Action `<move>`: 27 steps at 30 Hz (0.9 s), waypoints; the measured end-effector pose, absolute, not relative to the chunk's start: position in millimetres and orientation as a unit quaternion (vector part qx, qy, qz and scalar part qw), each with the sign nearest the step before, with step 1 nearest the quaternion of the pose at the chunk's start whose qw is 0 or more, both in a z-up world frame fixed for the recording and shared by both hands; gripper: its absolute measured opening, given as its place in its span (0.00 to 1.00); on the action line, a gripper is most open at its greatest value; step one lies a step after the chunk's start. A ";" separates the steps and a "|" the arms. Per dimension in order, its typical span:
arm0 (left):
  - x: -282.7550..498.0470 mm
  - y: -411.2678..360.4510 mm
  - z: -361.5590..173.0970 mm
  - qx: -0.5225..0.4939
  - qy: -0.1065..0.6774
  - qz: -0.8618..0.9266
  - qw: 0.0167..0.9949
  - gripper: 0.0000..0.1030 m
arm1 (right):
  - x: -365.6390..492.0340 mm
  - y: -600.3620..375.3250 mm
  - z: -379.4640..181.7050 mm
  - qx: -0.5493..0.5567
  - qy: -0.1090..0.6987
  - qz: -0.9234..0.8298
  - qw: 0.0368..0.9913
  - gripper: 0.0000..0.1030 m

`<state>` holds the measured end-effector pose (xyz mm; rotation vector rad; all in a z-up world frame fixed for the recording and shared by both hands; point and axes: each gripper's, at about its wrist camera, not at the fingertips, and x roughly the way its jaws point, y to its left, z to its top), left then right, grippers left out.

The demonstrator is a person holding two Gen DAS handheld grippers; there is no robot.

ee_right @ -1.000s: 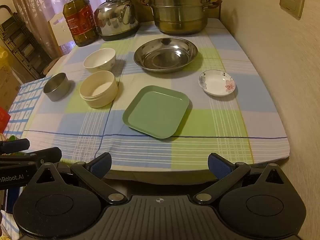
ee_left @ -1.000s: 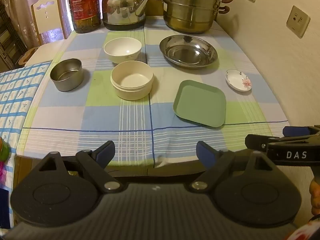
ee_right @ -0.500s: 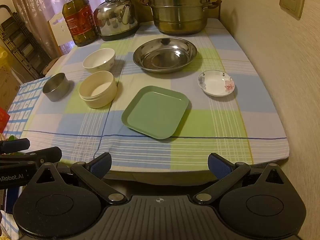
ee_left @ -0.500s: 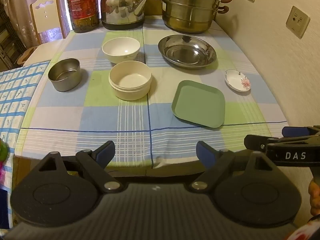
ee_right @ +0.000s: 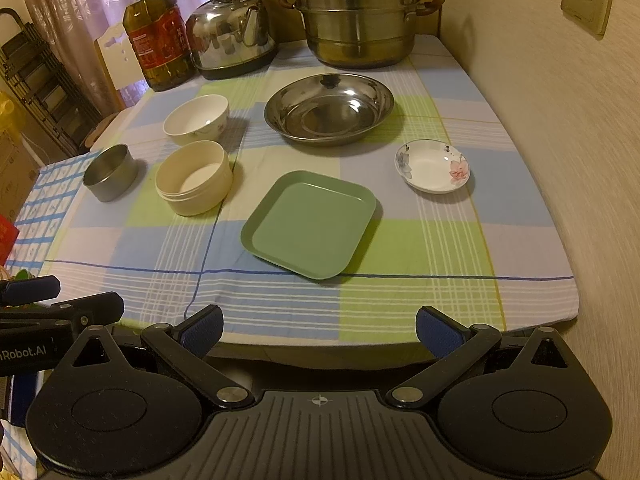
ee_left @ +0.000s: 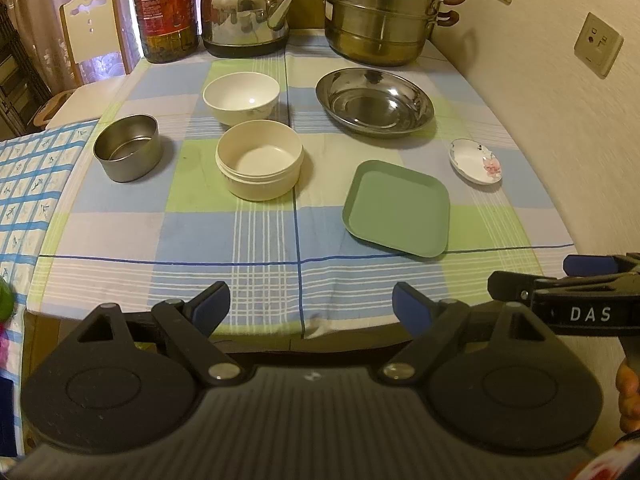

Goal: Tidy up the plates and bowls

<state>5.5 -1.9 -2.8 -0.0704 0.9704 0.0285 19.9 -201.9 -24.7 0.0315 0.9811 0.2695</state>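
Grippers at the near table edge, both short of the cloth: left gripper (ee_left: 310, 306) and right gripper (ee_right: 318, 326) each with jaws spread wide, holding nothing, touching nothing. Nearest piece is the green plate (ee_right: 310, 224), square, flat on the cloth near centre; judged light, stiff plastic with a low raised rim, so best pinched at the near rim, though the shallow lip may slip. Left of it, the cream tub (ee_left: 259, 165), straight-walled; probably light, one finger inside and one outside the wall should hold. Further left, the tin (ee_left: 128, 153), thin metal, likely slick. Right of the plate, near the wall, the saucer (ee_right: 432, 171), ceramic with a flower print; judged fragile, small, low rim, needs a gentle edge pinch. Behind the tub, just beside it, the white bowl (ee_left: 241, 98), ceramic, heavier and breakable; grip at the rim. Behind the plate, the steel dish (ee_right: 329, 108), wide and shallow, smooth, likely slippery at its flared rim. Far edge: oil bottle (ee_left: 165, 10), kettle (ee_left: 246, 14), steamer pot (ee_left: 380, 12), none part of the sorting. Nothing stacked yet; all pieces stand apart.
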 end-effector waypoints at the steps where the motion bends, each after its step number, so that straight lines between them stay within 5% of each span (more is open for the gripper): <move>1: 5.7 -2.1 -2.9 -0.034 0.466 0.014 0.884 0.84 | 20.1 -202.1 -24.7 0.015 0.470 0.129 0.873 0.99; 27: 8.8 -3.7 -6.2 -0.034 0.469 0.013 0.883 0.84 | 24.4 -204.6 -28.1 0.014 0.471 0.128 0.873 0.99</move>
